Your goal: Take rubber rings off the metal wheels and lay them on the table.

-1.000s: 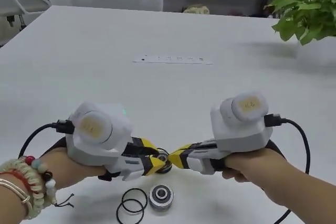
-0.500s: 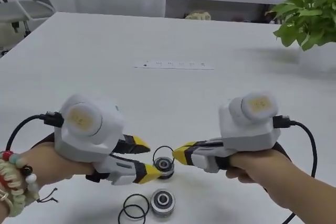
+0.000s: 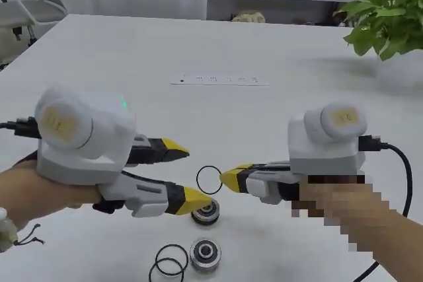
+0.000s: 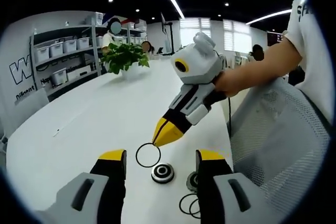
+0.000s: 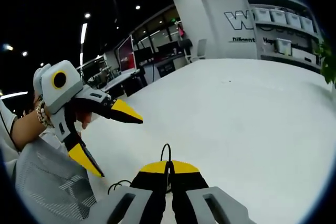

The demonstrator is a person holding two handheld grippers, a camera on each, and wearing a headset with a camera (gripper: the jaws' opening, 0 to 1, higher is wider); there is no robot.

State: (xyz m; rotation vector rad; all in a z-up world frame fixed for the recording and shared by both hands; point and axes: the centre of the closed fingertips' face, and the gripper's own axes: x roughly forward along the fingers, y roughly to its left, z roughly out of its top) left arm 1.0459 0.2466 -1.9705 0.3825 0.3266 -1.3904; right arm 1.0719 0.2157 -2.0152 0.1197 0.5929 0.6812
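Observation:
My right gripper [image 3: 228,179] is shut on a thin black rubber ring [image 3: 208,179] and holds it in the air just above a metal wheel [image 3: 208,211] on the white table. In the right gripper view the ring [image 5: 165,153] sticks up from between the shut jaws of my right gripper [image 5: 168,167]. My left gripper [image 3: 190,174] is open, its yellow tips wide apart around the ring without touching it. In the left gripper view the open left gripper [image 4: 161,157] frames the ring [image 4: 148,156] and wheel [image 4: 163,173].
A second metal wheel [image 3: 205,253] lies near the table's front edge, with two loose black rings [image 3: 168,260] beside it on the left. A flush socket strip [image 3: 219,80] sits mid-table. A potted plant [image 3: 386,14] stands at the far right.
My left gripper has opened, let go of the wheel and drawn back to the left. My right gripper has pulled the ring off the wheel and lifted it clear.

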